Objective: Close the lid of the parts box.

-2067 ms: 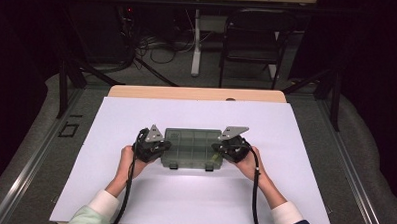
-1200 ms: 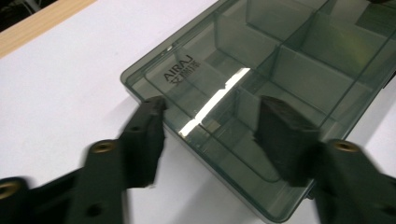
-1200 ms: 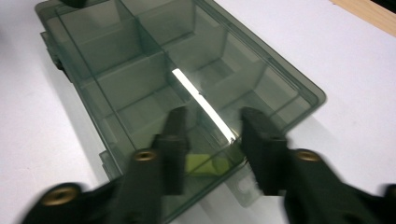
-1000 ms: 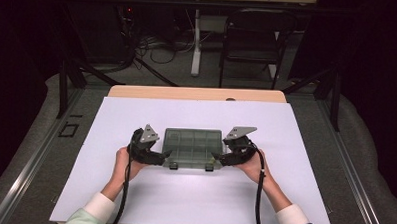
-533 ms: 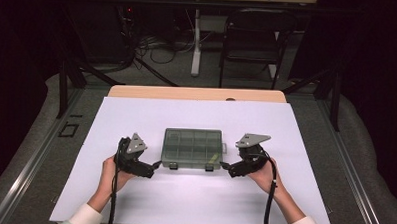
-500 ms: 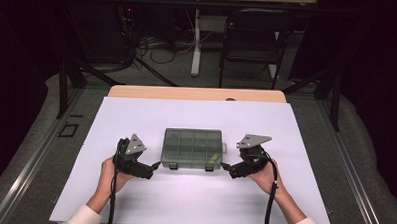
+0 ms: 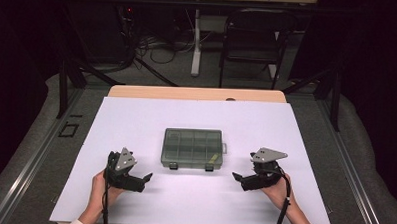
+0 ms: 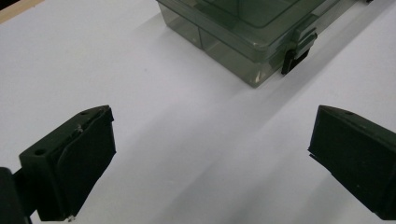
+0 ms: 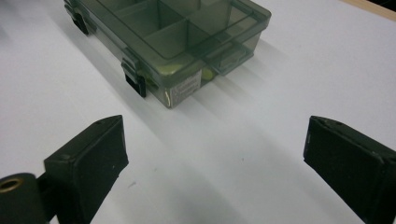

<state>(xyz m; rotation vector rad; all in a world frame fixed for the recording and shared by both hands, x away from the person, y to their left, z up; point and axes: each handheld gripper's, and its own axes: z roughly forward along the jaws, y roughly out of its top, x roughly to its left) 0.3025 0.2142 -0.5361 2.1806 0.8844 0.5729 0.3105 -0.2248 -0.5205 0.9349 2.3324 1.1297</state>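
**Smoky plastic box released, left mid-table**

Let go moments ago: left gripper (image 7: 145, 179) and right gripper (image 7: 237, 177) drawn back toward the near edge, jaws wide apart, empty. Box (image 7: 192, 148) shut, centred on the table (image 7: 136, 120). Placement likely finished.

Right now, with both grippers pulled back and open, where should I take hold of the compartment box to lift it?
Grip the compartment box by its two short end walls, the left gripper coming in from the left and the right gripper from the right. It lies flat and closed, its two latches face the person, and a tab juts from the right end, so clamp beside that.
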